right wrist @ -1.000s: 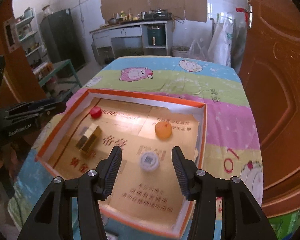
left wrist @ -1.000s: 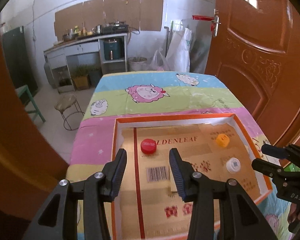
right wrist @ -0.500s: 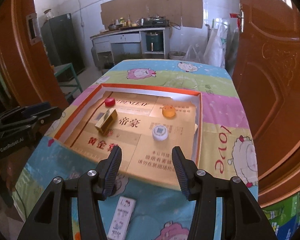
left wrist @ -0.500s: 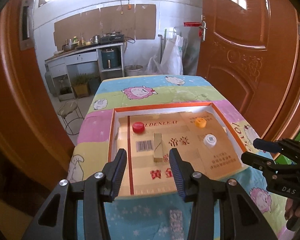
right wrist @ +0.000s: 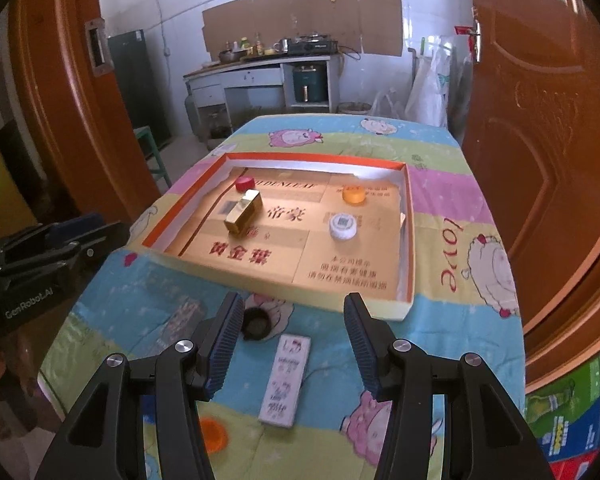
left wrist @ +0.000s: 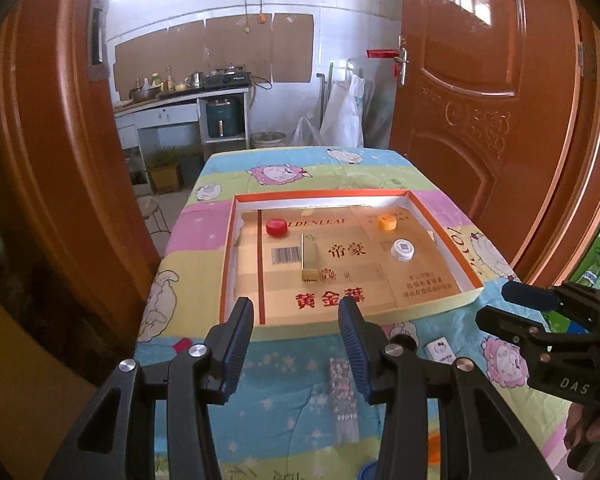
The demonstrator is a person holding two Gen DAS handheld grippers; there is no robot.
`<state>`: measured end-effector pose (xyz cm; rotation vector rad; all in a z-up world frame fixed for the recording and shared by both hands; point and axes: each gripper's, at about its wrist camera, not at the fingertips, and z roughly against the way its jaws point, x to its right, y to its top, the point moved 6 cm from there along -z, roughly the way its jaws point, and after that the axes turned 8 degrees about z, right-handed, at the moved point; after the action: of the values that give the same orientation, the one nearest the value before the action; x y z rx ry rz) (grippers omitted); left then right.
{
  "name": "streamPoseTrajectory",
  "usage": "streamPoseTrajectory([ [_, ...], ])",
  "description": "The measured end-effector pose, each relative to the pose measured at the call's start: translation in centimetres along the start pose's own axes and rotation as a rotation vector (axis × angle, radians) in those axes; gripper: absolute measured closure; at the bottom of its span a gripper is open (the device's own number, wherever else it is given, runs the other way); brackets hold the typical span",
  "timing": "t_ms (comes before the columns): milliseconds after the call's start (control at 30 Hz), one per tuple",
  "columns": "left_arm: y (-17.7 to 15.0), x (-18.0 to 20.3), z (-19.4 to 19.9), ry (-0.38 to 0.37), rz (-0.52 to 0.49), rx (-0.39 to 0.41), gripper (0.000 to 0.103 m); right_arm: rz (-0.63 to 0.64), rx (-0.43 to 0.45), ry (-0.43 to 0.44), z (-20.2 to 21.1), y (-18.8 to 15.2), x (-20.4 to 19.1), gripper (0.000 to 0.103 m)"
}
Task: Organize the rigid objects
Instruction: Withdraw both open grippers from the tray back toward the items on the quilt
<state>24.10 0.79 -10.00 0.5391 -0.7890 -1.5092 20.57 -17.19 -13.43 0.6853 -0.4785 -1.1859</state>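
Note:
A shallow orange-rimmed cardboard tray (left wrist: 230, 240) (right wrist: 408, 240) lies on the table. In it are a red cap (left wrist: 277, 227) (right wrist: 244, 183), an orange cap (left wrist: 386, 222) (right wrist: 353, 194), a white cap (left wrist: 403, 249) (right wrist: 343, 227) and a gold bar (left wrist: 309, 257) (right wrist: 244, 212). On the cloth in front of the tray lie a black cap (right wrist: 256, 323), a white patterned flat box (right wrist: 286, 380) (left wrist: 440, 350), a patterned strip (left wrist: 342, 396) and an orange cap (right wrist: 212, 434). My left gripper (left wrist: 296, 344) is open and empty above the near cloth. My right gripper (right wrist: 294, 344) is open and empty above the white box.
The table carries a striped cartoon-sheep cloth (left wrist: 284, 172). Brown doors stand at the right (left wrist: 480, 100) and the left (left wrist: 52, 140). A stool (left wrist: 154, 216) stands left of the table. A kitchen counter (right wrist: 260, 68) is at the back.
Both grippers have pulled back and up from the tray toward the table's near end. The gold bar and the loose things on the near cloth have come into view. Both stay open.

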Motion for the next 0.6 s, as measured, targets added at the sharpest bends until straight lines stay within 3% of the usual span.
streamPoseTrajectory([
  [600,-4.1,1.3,2.0,-0.022,-0.002,-0.011,0.059,-0.038,0.007,-0.013,3.2,-3.0,-2.8,0.049],
])
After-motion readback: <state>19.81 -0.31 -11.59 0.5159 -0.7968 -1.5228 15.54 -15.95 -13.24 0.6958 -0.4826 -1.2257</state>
